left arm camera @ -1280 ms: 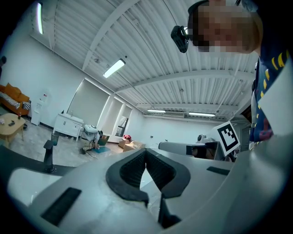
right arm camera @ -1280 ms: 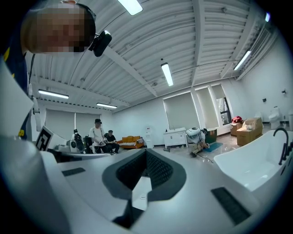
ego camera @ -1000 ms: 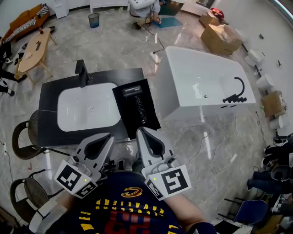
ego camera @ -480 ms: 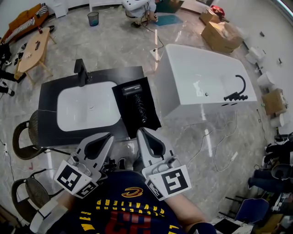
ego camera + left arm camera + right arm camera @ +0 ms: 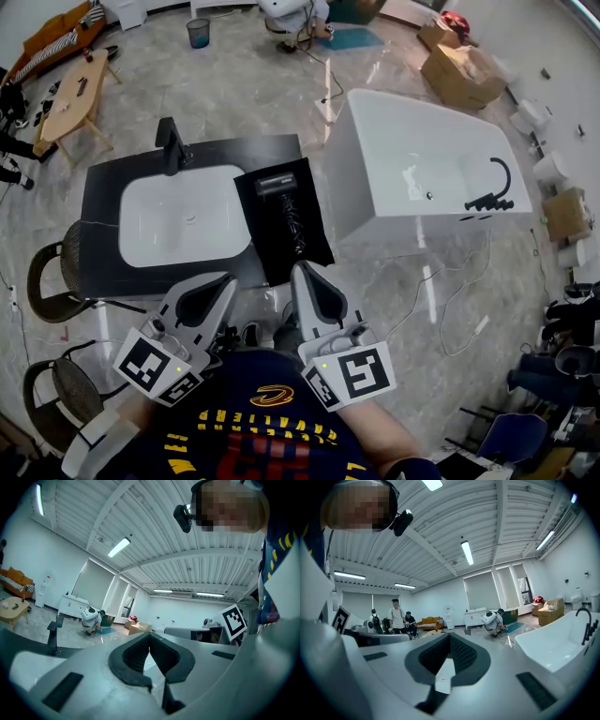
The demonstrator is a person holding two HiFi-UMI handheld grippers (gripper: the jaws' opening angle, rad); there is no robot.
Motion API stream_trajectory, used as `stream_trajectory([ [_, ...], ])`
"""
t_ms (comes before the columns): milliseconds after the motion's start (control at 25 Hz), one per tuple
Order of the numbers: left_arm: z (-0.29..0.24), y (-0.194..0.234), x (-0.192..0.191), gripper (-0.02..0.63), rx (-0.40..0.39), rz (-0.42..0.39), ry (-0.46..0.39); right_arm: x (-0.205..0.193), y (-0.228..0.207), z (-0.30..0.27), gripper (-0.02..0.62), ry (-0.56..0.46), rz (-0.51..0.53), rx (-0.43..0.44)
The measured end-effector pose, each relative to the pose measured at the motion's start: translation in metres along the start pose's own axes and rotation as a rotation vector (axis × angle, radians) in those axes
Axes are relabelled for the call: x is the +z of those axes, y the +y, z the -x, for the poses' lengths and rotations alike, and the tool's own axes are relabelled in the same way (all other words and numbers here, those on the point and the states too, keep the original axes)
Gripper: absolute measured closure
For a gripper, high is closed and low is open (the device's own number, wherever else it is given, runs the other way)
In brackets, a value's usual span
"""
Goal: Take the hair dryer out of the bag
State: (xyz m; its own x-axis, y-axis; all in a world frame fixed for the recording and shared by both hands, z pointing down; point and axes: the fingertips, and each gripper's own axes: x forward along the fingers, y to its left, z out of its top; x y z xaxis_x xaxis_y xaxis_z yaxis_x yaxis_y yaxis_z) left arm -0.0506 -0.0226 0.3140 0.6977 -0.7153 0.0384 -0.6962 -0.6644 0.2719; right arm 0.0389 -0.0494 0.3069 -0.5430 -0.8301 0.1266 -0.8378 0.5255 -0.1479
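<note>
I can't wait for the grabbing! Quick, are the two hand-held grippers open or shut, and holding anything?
Left hand-held gripper: closed, holding nothing.
Right hand-held gripper: closed, holding nothing.

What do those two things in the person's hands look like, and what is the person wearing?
The left tongs and right tongs are pale grey tapering shells with dark ribbed pads. Each carries a white cube with black square markers. The shirt is dark blue with yellow lettering.
</note>
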Motion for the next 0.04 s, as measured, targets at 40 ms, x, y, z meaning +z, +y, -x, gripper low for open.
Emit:
stream_trajectory([
  [40,-0.0007,0.0012,-0.0005,0.603,0.002,0.000,0.001,-0.0004,-0.0029,-0.0006,0.586,-0.001,-0.004,-0.008],
])
